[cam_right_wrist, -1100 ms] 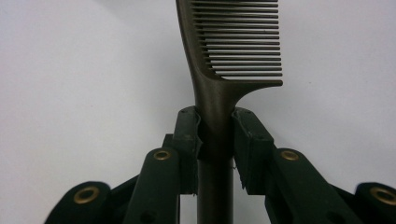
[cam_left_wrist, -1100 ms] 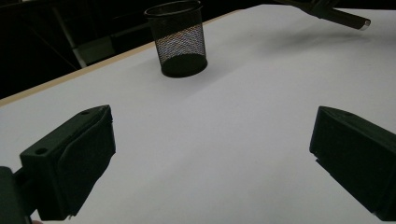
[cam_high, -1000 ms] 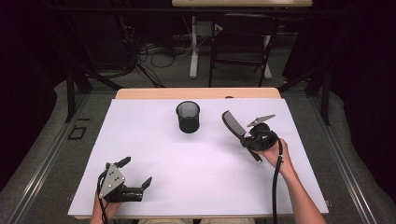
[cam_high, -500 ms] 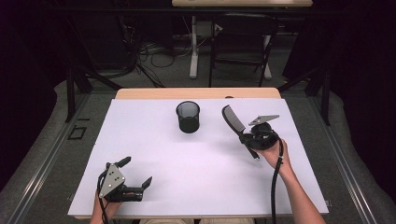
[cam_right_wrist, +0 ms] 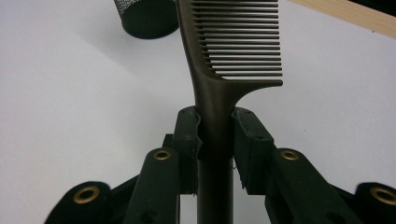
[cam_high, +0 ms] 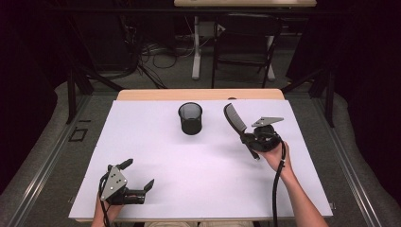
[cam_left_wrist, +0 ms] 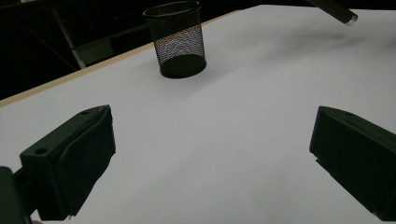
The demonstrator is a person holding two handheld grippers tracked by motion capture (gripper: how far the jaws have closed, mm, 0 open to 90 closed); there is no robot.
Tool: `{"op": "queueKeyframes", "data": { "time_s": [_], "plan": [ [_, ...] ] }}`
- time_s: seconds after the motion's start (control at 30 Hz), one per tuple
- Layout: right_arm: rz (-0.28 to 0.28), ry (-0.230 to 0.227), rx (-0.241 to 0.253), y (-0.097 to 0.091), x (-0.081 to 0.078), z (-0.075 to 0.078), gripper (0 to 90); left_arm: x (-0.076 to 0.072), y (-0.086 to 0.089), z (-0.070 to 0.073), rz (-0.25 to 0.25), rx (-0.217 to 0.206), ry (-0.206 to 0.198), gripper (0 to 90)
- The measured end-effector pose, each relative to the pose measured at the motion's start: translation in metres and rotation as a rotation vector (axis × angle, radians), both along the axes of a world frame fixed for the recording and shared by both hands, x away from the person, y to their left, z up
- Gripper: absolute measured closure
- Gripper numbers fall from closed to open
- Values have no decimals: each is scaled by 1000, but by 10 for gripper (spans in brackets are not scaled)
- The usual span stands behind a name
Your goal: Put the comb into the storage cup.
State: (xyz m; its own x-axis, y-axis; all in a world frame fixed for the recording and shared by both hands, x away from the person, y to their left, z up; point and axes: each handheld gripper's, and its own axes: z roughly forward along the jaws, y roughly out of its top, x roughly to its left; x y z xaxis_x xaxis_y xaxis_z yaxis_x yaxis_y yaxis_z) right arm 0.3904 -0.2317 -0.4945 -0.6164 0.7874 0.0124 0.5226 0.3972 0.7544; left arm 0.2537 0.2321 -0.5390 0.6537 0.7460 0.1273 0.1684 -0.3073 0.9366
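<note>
White table (cam_high: 189, 189); comb (cam_high: 235, 119) teeth-end away.

**Open sheet, one cup in the way**

We see a wide white table sheet (cam_high: 198, 161) with plenty of bare room across its middle, where a hand could pass freely from left to right. The one standing obstacle is the black mesh cup (cam_high: 190, 118), upright toward the far edge, a little left of centre. Just right of it, the dark comb (cam_high: 235, 118) juts up and toward the far side from the right gripper (cam_high: 249, 140), narrowing the gap between cup and comb. The left gripper (cam_high: 137, 182) sits at the near left corner, jaws spread, with clear sheet ahead of it up to the cup.
</note>
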Motion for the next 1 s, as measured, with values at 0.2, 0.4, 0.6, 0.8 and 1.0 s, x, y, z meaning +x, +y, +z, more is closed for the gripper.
{"op": "queueKeyframes", "data": {
  "time_s": [0.2, 0.4, 0.6, 0.8, 1.0],
  "plan": [
    [4, -23, 15, 1, 0, 1, 726, 0, 0, 0, -1, 0, 0, 4],
    [5, -50, 28, 3, -2, 2, 726, 0, -2, 0, -6, 1, 2, 4],
    [21, -70, 37, 4, -3, 2, 726, 1, -1, -1, -3, 0, 4, 4],
    [17, -90, 51, 5, -3, 3, 726, 1, -2, -1, -6, 4, 5, 4],
    [20, -113, 55, 8, -3, 5, 726, 1, -1, -1, -4, -2, 4, 4]
  ]
}}
